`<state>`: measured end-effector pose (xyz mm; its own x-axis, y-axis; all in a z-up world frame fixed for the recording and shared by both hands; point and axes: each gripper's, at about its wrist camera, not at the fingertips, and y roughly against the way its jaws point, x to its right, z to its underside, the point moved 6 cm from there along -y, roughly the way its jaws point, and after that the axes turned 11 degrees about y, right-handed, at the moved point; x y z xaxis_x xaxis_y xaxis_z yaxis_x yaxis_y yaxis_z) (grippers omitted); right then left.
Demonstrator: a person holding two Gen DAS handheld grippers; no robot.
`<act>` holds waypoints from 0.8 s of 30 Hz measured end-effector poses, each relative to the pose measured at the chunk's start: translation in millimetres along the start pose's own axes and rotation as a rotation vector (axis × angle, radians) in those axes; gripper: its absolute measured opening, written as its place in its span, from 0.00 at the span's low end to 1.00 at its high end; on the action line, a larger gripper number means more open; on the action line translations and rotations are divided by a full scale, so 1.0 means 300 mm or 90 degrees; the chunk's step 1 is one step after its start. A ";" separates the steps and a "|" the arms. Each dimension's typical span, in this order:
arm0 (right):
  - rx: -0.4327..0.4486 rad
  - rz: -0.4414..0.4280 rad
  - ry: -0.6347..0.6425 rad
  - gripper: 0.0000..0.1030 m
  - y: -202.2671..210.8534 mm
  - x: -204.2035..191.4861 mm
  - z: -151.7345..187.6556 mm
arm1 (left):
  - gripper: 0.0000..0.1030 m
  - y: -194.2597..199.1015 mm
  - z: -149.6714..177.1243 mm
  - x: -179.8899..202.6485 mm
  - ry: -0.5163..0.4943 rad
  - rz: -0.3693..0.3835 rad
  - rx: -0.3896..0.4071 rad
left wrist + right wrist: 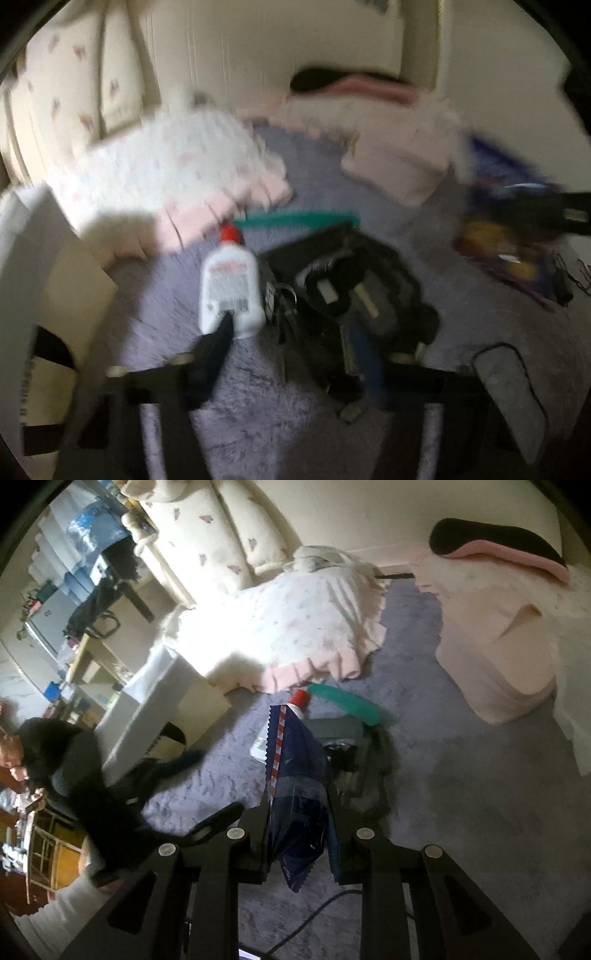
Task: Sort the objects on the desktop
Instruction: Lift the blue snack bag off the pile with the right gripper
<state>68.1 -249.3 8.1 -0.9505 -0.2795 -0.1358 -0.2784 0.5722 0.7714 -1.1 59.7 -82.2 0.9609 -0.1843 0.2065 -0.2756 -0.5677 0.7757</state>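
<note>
Here the step in hand looks like a carry: the right gripper (pixel 297 812) pinches a dark blue snack bag (pixel 295 782) with a red-and-white striped seam, its fingers pressed against the bag's two sides, and the bag hangs in the air above the purple fuzzy blanket (pixel 461 794). In the left wrist view the same bag (pixel 517 206) shows well to the right of the black organiser tray (pixel 354 280), clamped in the right gripper's dark fingers.

Taking that tray as the landmark: a white bottle with a red cap (pixel 231 288) lies flat just beside its left edge, a teal comb-like stick (pixel 295 219) lies just behind it, and a white cardboard box (pixel 33 295) stands well to its left. The tray already holds dark items too blurred to name.

The left gripper (pixel 291 339) is spread wide, nothing between its fingers; one finger (pixel 214 354) overlaps the bottle's base and the other lies over the tray. Whether it touches the bottle I cannot tell, as this view is smeared by motion.

The next move, I judge, calls for bringing the bag over a receptacle, the tray or the box, and only then parting the fingers; the crinkly bag may catch or slide.
</note>
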 end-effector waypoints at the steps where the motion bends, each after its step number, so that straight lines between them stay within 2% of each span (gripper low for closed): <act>1: -0.003 -0.005 0.004 0.23 -0.001 0.000 0.005 | 0.30 -0.036 0.009 0.002 -0.001 -0.001 -0.022; 3: -0.011 0.003 0.014 0.23 -0.004 0.006 0.015 | 0.29 -0.085 0.032 0.012 -0.011 -0.013 -0.040; 6: -0.018 0.005 0.010 0.23 -0.005 0.021 0.016 | 0.29 -0.106 0.050 0.029 -0.018 -0.033 -0.026; 10: -0.017 -0.008 0.002 0.24 -0.002 0.029 0.007 | 0.29 -0.128 0.042 0.017 0.023 -0.018 -0.032; 14: -0.022 -0.013 0.003 0.24 -0.010 0.027 0.008 | 0.21 -0.121 0.034 0.018 0.019 -0.015 -0.041; 17: -0.029 -0.016 0.002 0.24 -0.016 0.024 0.016 | 0.14 -0.032 0.041 0.027 -0.013 -0.041 -0.026; 19: -0.032 -0.015 0.004 0.24 -0.020 0.023 0.018 | 0.12 0.047 0.042 0.029 -0.015 -0.025 -0.015; 21: -0.033 -0.017 0.003 0.24 -0.023 0.020 0.017 | 0.12 0.122 0.036 0.023 -0.028 -0.036 0.009; 24: -0.032 -0.021 0.008 0.24 -0.021 0.007 0.014 | 0.12 0.228 0.017 0.005 -0.021 -0.025 0.032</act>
<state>67.3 -250.4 0.3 -0.9392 -0.3070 -0.1539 -0.3015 0.5227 0.7974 -18.8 16.5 -31.7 0.9701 -0.1866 0.1554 -0.2387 -0.6152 0.7514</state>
